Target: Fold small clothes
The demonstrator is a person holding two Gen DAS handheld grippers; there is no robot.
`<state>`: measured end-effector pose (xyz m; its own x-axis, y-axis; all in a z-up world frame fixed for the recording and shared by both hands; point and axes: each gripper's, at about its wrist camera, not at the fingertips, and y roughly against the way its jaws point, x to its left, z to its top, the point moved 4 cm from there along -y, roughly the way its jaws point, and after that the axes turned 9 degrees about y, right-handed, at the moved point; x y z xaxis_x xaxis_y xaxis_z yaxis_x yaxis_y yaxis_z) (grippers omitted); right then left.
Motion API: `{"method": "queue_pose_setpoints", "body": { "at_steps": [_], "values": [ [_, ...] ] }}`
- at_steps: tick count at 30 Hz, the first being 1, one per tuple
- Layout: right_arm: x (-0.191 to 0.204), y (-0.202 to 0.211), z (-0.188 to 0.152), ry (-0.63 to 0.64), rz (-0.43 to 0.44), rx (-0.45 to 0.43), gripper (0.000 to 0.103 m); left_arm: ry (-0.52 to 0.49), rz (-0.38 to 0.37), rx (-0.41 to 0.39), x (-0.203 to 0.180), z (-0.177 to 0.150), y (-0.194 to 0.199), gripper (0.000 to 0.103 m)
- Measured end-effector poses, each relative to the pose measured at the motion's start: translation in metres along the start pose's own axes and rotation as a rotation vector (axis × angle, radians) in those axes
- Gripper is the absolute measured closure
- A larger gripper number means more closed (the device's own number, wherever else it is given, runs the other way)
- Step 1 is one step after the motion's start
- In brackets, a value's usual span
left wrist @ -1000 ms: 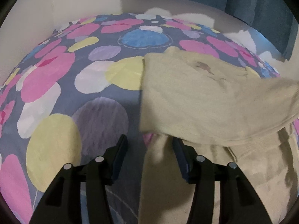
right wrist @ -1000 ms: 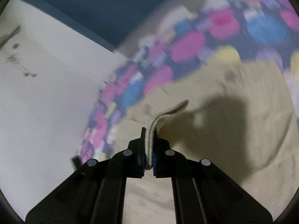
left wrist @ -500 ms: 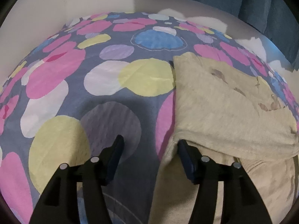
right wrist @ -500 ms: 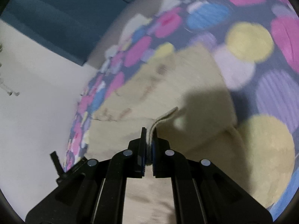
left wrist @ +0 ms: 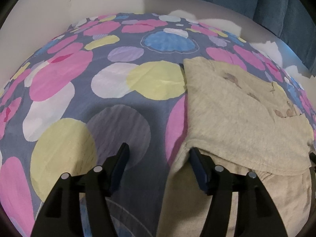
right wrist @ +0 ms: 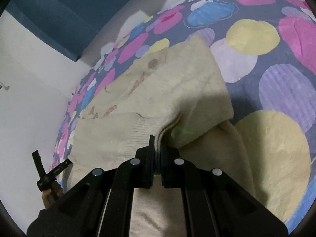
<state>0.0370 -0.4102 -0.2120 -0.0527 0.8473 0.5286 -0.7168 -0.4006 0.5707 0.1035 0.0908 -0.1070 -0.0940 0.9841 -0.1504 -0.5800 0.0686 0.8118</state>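
Observation:
A beige garment lies on the spotted bedsheet, with its far half folded over the near half. My left gripper hovers at the garment's left edge and its jaws are opening. Only bedsheet shows between them, and the right finger sits against the end of the fold. In the right wrist view the same garment spreads ahead. My right gripper is shut on the ribbed edge of the folded layer, low over the cloth.
The bedsheet has large pink, yellow, purple and blue circles. A pale wall stands behind the bed. A dark blue curtain hangs at the back right. A black lever and part of a hand show at the lower left of the right wrist view.
The right gripper came down with the garment's edge, and the lifted flap now lies flat over the near half. The left jaws have widened.

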Motion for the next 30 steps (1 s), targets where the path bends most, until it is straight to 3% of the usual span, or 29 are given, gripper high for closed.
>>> {"method": "queue_pose_setpoints", "body": {
  "at_steps": [7, 12, 16, 18, 20, 24, 27, 30],
  "values": [
    [-0.003, 0.002, -0.001, -0.003, 0.001, 0.001, 0.099, 0.017, -0.026, 0.007, 0.003, 0.0, 0.004, 0.039],
    [-0.009, 0.007, -0.001, -0.023, 0.013, 0.0, 0.098, 0.082, -0.119, 0.024, 0.017, 0.001, 0.016, 0.039],
    [-0.015, 0.023, 0.006, -0.05, 0.028, -0.028, 0.096, 0.065, -0.157, 0.009, 0.021, 0.011, 0.022, 0.039],
    [-0.018, 0.033, 0.015, -0.048, 0.034, -0.054, 0.092, 0.026, -0.182, -0.001, 0.017, 0.024, 0.019, 0.039],
    [-0.024, 0.038, 0.026, -0.054, 0.031, -0.071, 0.077, 0.018, -0.249, 0.015, 0.01, 0.038, 0.007, 0.039],
    [-0.043, 0.029, 0.056, -0.071, 0.05, -0.061, 0.071, 0.037, -0.353, 0.105, -0.004, 0.067, -0.035, 0.04],
    [-0.055, 0.014, 0.077, -0.071, 0.064, -0.061, 0.07, 0.032, -0.373, 0.137, -0.015, 0.084, -0.061, 0.04],
    [-0.063, -0.007, 0.092, -0.054, 0.059, -0.048, 0.058, 0.042, -0.392, 0.125, -0.022, 0.102, -0.073, 0.04]
  ]
}}
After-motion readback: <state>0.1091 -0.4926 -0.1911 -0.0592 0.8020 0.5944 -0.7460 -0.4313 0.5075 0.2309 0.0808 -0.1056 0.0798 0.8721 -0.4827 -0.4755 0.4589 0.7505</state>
